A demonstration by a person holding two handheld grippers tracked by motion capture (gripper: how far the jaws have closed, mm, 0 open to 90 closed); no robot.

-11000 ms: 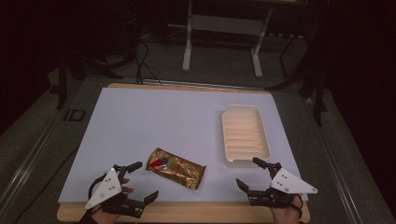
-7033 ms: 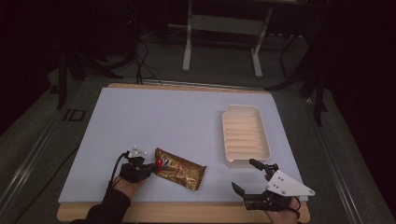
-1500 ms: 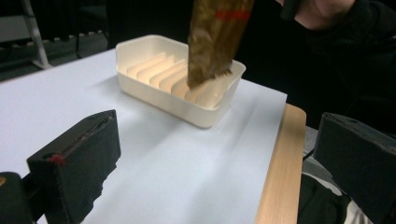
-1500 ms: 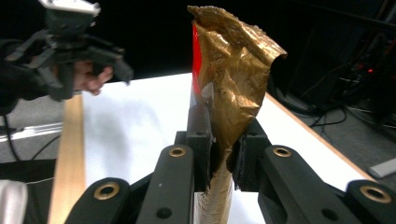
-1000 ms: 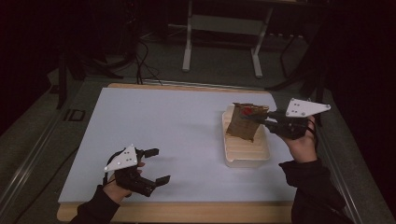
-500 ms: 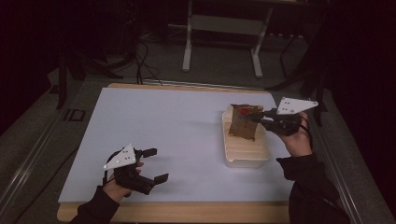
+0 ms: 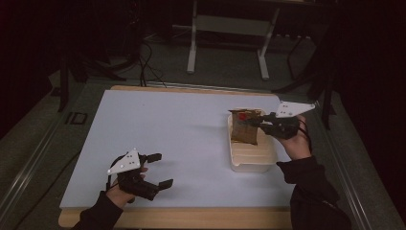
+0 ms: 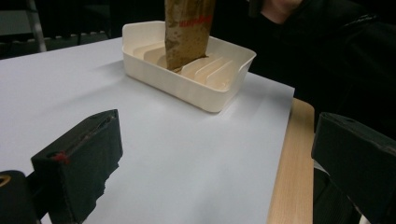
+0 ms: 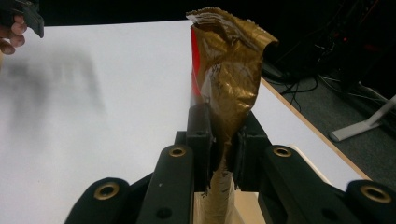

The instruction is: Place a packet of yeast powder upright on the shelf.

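Note:
A gold-brown snack packet (image 7: pixel 244 126) with a red mark hangs upright over the white ribbed tray (image 7: pixel 268 159) at the right of the white table mat. My right gripper (image 7: pixel 259 122) is shut on the packet's upper edge; in the right gripper view the crumpled foil packet (image 9: pixel 227 93) is pinched between the black jaws. In the left gripper view the packet's (image 8: pixel 188 29) lower end reaches down between the ribs of the tray (image 8: pixel 176 83). My left gripper (image 7: pixel 158 169) rests near the mat's front left, open and holding nothing.
The white mat (image 7: pixel 163 129) lies on a wooden tabletop (image 7: pixel 177 217) whose edge shows along the front. Behind the table stand a metal frame's legs (image 7: pixel 192 45) and cables on the dark floor. The person's dark sleeve (image 7: pixel 313 191) sits beside the tray.
The packet went from lying at the front of the mat into the right gripper, which carried it above the tray and has now lowered it. The left gripper has barely moved over the last second.

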